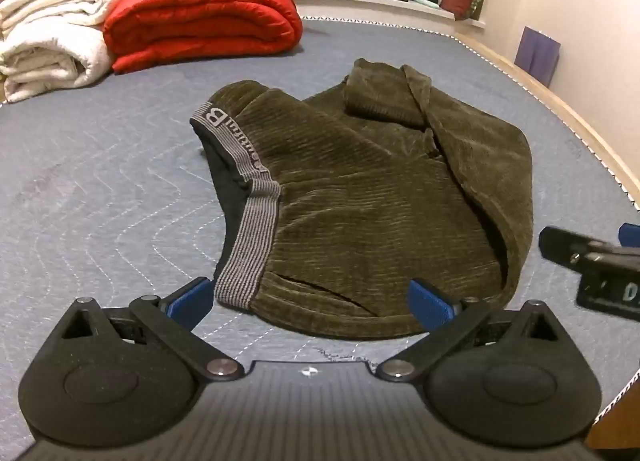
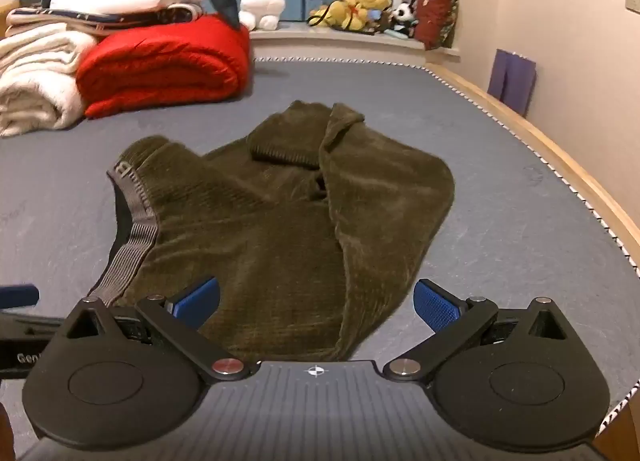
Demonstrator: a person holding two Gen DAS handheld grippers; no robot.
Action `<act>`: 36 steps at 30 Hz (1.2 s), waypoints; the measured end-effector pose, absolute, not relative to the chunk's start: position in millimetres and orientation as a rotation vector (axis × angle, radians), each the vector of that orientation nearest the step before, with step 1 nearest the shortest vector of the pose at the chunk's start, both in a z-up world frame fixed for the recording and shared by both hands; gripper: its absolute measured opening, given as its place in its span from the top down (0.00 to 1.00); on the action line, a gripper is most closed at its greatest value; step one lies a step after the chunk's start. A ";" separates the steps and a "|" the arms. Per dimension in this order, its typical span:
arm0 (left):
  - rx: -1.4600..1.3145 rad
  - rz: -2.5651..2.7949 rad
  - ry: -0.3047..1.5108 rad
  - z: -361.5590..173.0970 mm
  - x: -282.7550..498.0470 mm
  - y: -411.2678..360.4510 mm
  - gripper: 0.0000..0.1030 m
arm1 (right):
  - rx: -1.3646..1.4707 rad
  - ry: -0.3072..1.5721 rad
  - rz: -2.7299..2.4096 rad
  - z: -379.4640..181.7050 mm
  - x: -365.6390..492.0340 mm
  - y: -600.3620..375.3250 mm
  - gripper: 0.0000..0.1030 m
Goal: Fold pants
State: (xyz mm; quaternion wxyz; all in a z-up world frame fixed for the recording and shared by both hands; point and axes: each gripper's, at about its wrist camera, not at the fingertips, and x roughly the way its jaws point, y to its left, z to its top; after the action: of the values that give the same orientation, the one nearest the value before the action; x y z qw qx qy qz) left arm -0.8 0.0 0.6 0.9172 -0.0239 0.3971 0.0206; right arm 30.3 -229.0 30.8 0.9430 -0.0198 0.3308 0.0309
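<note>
— So, are your claws holding anything?
— No. Your left claw [image 1: 310,299] and right claw [image 2: 316,303] are both wide open and empty, just above the near edge of the pants [image 1: 372,197].
— What's nearby?
— The pants lie bunched on the gray bed cover [image 1: 100,189]. A red blanket [image 1: 200,21] and white towels [image 1: 48,41] sit far behind.

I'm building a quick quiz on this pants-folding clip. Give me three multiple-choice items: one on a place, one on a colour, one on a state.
1. Where does the red quilt lie from the pants?
A. far left
B. near right
C. on top of them

2. What colour is the pants' waistband?
A. yellow
B. grey
C. white

3. How are the left tongs and right tongs?
A. both shut on cloth
B. one holding the waistband
C. both open, holding nothing

Key: 1 A, the quilt sits beyond the pants, leftward. 2 B, a grey striped band. 3 C, blue pads stand wide apart, gripping nothing.
</note>
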 end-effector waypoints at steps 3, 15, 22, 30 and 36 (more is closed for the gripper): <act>-0.062 0.037 0.794 1.2 -7.0 -0.9 0.00 | -0.032 0.671 0.051 31.8 29.9 -231.2 0.01; -0.046 0.053 0.800 5.7 -9.7 -0.3 0.00 | -0.061 0.695 0.074 22.8 31.5 -219.4 0.01; -0.046 0.056 0.807 3.9 -9.5 0.7 0.00 | -0.067 0.694 0.068 21.9 30.5 -217.4 0.01; -0.046 0.057 0.805 3.8 -9.2 0.0 0.00 | -0.068 0.692 0.066 22.1 30.3 -217.4 0.01; -0.040 0.058 0.800 3.7 -9.7 -0.3 0.00 | -0.068 0.691 0.067 22.5 31.0 -217.9 0.01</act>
State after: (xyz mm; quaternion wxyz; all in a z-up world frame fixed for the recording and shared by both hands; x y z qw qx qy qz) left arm -9.7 -0.3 3.7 0.9205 -0.0194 0.3893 0.0282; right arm 31.0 -217.9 22.5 0.9398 -0.0333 0.3386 0.0328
